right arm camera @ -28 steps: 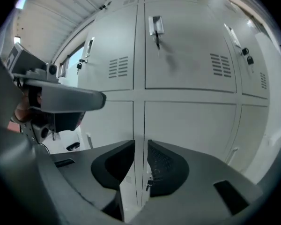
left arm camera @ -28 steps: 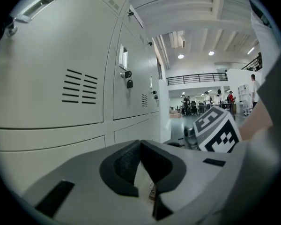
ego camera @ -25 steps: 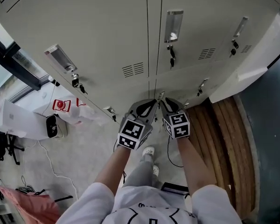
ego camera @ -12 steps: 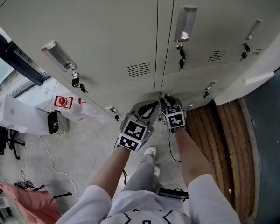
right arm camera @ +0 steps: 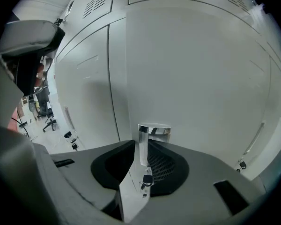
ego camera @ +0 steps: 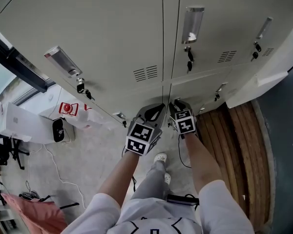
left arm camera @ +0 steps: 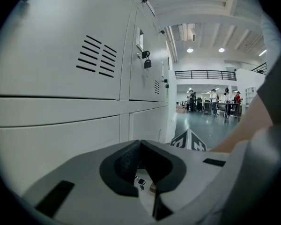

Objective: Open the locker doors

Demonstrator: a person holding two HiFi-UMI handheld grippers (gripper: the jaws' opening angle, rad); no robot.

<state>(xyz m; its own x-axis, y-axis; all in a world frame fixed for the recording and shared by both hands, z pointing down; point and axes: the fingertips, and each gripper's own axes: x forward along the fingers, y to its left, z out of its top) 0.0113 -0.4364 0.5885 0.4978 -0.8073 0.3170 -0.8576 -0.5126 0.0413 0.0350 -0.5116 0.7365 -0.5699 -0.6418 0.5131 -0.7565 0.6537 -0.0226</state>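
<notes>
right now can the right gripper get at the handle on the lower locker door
Probably yes: the chrome handle stands between the right gripper's jaws with nothing in the way. Whether the pads press on it is unclear.

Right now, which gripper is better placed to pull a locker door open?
Right. The right gripper has its fingers around the chrome handle; the left gripper is shut, empty, with no handle at its tips.

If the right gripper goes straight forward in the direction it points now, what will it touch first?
The chrome handle of the lower locker door. It stands between the jaws of the right gripper, so hardly any way is left. Whether the pads press on it I cannot tell.
</notes>
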